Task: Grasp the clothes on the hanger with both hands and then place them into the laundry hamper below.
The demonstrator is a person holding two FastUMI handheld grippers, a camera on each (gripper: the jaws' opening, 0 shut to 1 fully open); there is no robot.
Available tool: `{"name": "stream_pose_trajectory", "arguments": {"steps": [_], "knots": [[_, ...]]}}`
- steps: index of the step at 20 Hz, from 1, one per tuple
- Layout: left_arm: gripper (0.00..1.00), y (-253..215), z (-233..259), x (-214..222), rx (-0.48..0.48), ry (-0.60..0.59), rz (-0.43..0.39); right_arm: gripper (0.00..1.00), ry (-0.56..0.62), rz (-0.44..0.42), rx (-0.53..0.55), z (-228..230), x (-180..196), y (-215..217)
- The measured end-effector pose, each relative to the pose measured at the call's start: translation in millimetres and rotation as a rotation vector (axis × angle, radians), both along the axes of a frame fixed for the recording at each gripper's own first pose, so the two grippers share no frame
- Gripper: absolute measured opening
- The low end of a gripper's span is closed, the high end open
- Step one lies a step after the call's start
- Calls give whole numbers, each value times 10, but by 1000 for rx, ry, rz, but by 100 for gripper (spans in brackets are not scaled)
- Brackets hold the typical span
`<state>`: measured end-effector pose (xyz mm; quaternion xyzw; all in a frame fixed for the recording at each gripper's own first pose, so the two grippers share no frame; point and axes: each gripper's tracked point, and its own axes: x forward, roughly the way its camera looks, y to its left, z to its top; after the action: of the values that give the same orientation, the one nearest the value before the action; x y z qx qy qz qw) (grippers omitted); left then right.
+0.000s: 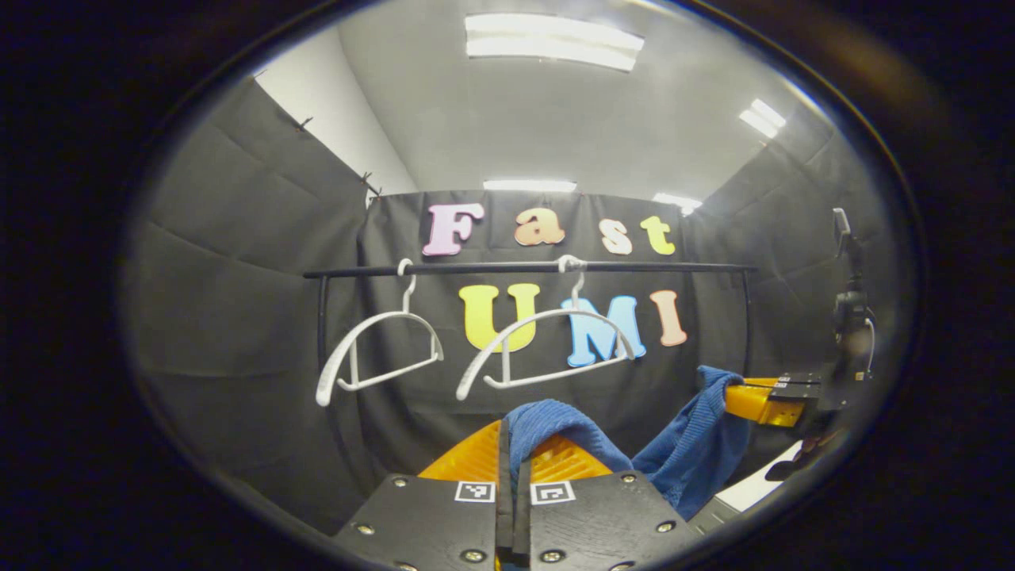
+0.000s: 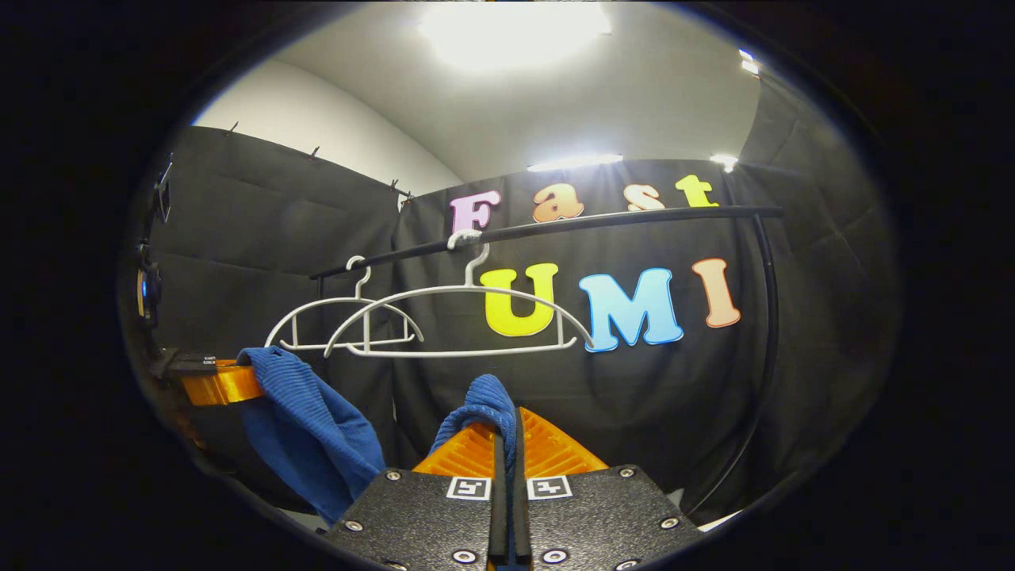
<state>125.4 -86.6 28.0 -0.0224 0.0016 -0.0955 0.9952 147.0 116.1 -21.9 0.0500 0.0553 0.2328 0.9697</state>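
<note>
Claws, left (image 1: 514,444) and right (image 2: 504,432), each pinch the blue garment (image 1: 698,444) tight below two bare hangers (image 1: 547,345).

Bright ceiling light panels (image 1: 553,41) light the booth evenly, one panel (image 2: 511,28) blown out to glare in the right gripper view, while fisheye distortion bends the rail (image 1: 527,268) and edges soften.
</note>
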Motion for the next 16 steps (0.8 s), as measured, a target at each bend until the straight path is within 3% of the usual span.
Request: {"name": "stream_pose_trajectory", "arguments": {"steps": [4, 8, 9, 11, 16], "knots": [[1, -182, -258, -202, -23, 28, -29, 2, 57, 36, 2, -242, -287, 183], [1, -362, -626, -262, 14, 63, -57, 2, 114, 54, -50, -642, -511, 277], [5, -413, -731, -275, 26, 74, -64, 2, 135, 57, -54, -746, -561, 309], [0, -492, -963, -304, 37, 100, -76, 2, 176, 58, -64, -945, -648, 344], [1, -607, -1594, -334, 48, 206, -84, 2, 270, 61, -127, -1537, -828, 345]]}}
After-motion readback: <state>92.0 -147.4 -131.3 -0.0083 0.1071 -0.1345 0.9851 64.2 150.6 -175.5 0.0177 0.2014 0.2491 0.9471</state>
